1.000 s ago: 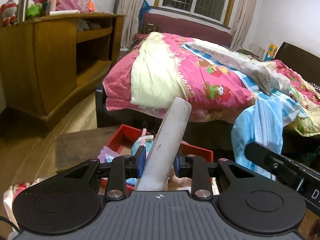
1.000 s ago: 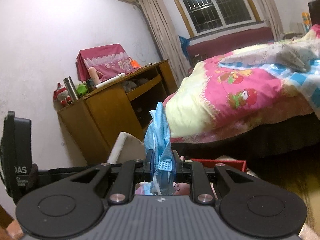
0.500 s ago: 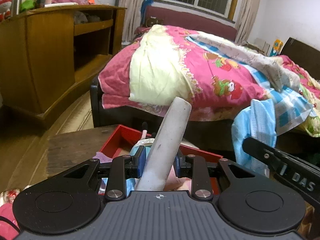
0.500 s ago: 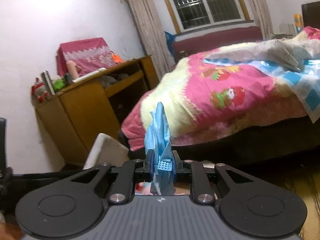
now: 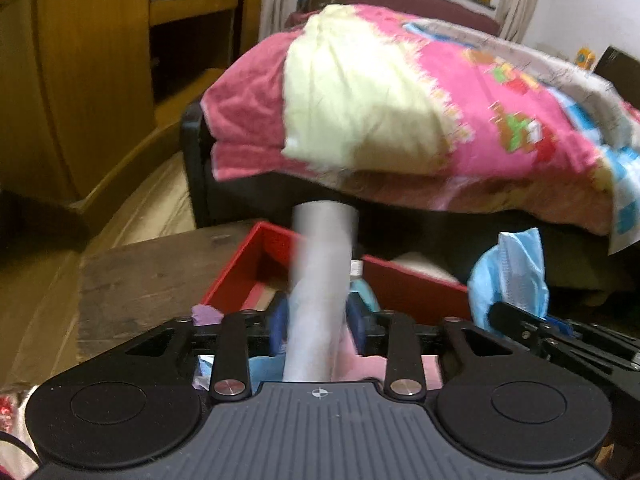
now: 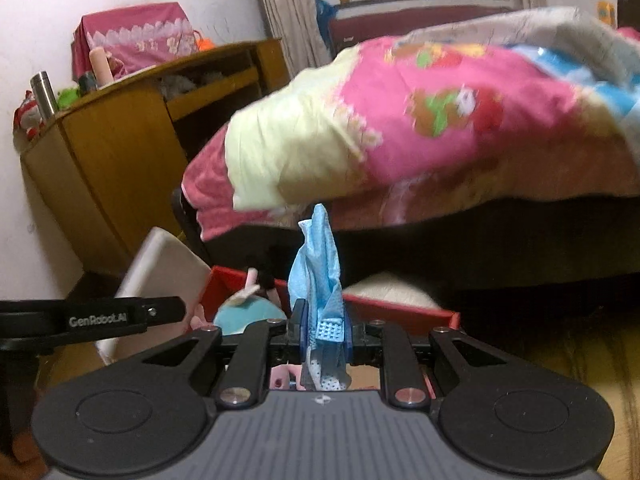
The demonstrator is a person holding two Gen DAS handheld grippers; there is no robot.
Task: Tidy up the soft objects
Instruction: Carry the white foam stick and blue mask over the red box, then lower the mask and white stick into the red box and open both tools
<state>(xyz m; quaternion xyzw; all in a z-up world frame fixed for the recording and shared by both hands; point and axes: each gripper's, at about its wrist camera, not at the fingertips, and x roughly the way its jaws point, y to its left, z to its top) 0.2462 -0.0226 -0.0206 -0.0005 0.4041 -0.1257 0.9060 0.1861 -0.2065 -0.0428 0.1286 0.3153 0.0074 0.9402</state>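
Note:
My left gripper (image 5: 318, 326) is shut on a white foam pad (image 5: 320, 288) that sticks up and forward; it also shows in the right wrist view (image 6: 160, 276). My right gripper (image 6: 326, 326) is shut on a crumpled blue cloth (image 6: 318, 276), also seen at the right of the left wrist view (image 5: 510, 276). Both hover just above a red box (image 5: 404, 284) on a dark wooden table (image 5: 140, 276). The box (image 6: 400, 312) holds a teal plush toy (image 6: 248, 314) and other soft things.
A bed with a pink and yellow quilt (image 5: 400, 112) stands close behind the table. A wooden cabinet (image 5: 80, 80) is at the left with a steel flask (image 6: 44, 94) on top. Wooden floor (image 5: 152, 204) lies between cabinet and bed.
Both grippers have moved down and forward toward the red box, still holding their loads. The box now fills more of both views.

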